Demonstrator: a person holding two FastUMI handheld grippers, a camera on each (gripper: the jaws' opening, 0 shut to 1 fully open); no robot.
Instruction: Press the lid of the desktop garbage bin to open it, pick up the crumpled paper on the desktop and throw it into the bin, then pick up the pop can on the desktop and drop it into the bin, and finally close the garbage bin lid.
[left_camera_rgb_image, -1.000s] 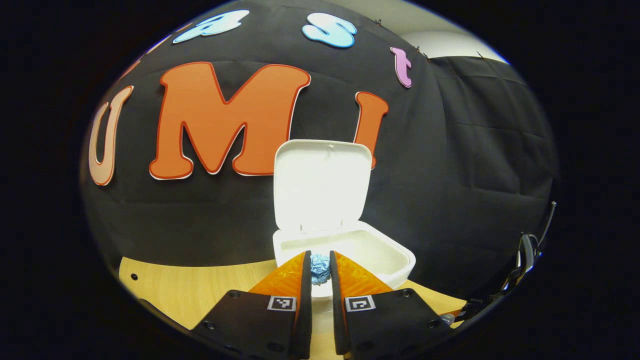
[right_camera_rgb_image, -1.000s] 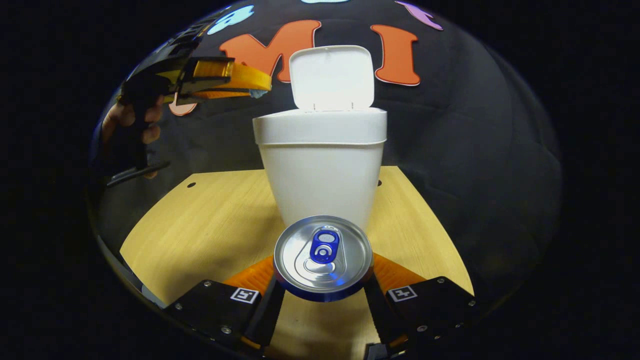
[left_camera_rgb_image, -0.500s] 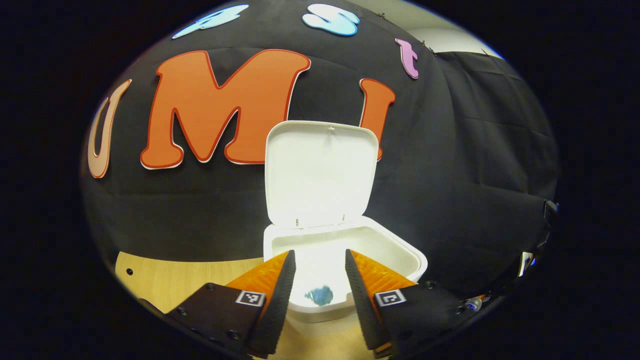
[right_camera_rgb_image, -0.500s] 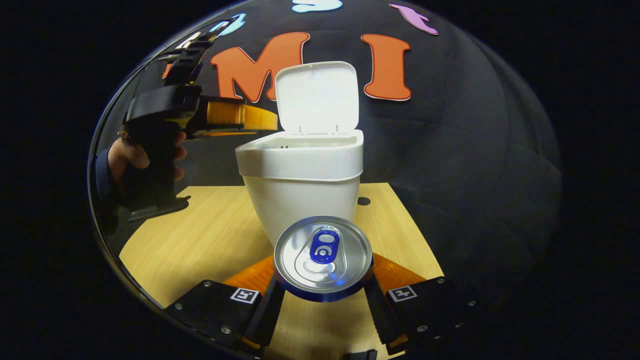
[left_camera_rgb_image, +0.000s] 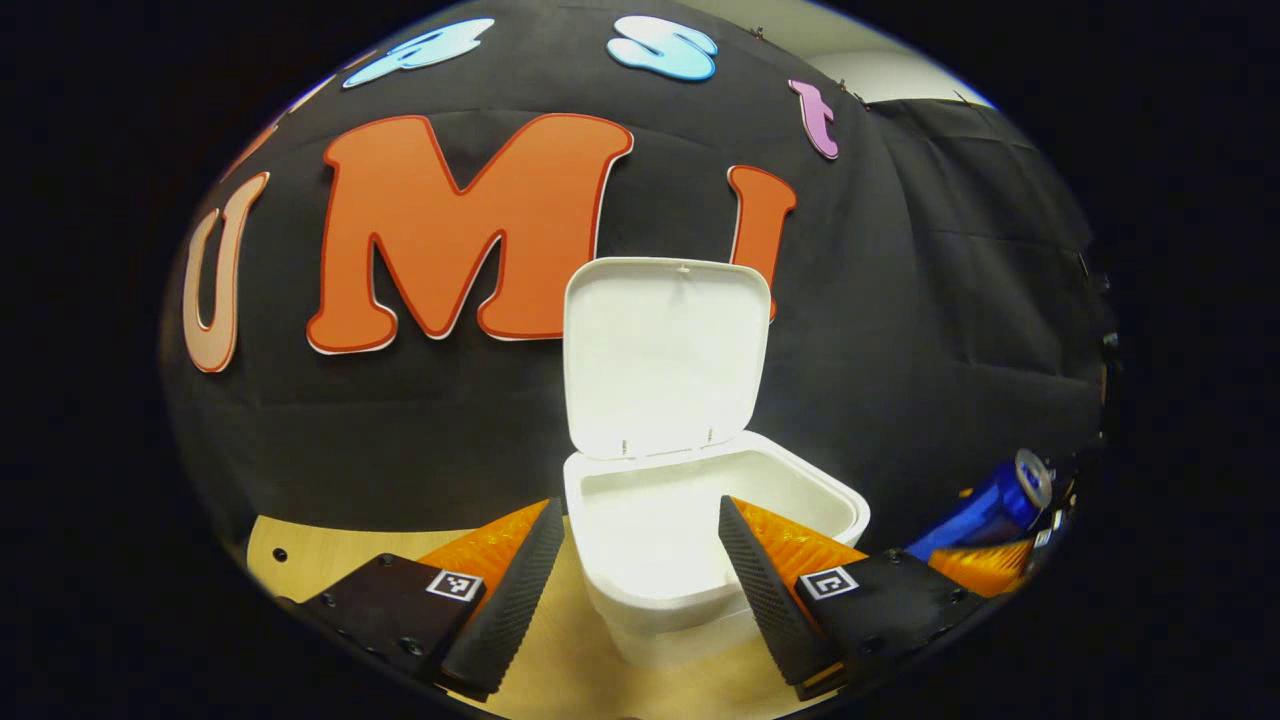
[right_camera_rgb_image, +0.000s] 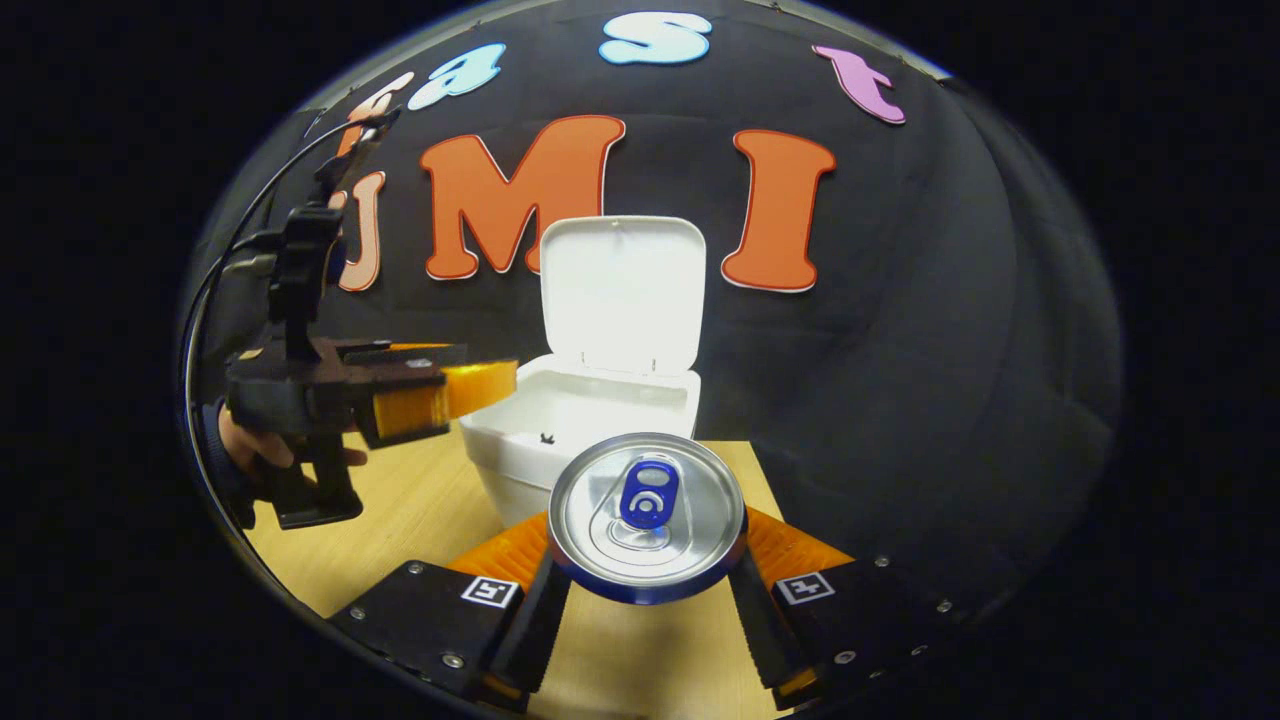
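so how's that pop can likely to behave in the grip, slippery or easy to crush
The pop can is smooth, shiny metal, so it may slip if the squeeze is loose. The right gripper clamps it from both sides; thin walls like these probably dent under a hard squeeze. Its pull tab looks unopened, so it may be full and fairly heavy for its size. Being round, it would likely roll if laid down.

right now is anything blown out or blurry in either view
Left gripper view: the open bin interior and raised lid glare near-white, losing detail; the pop can at the edge is stretched by fisheye. Right gripper view: the can top is sharp, with soft reflections.
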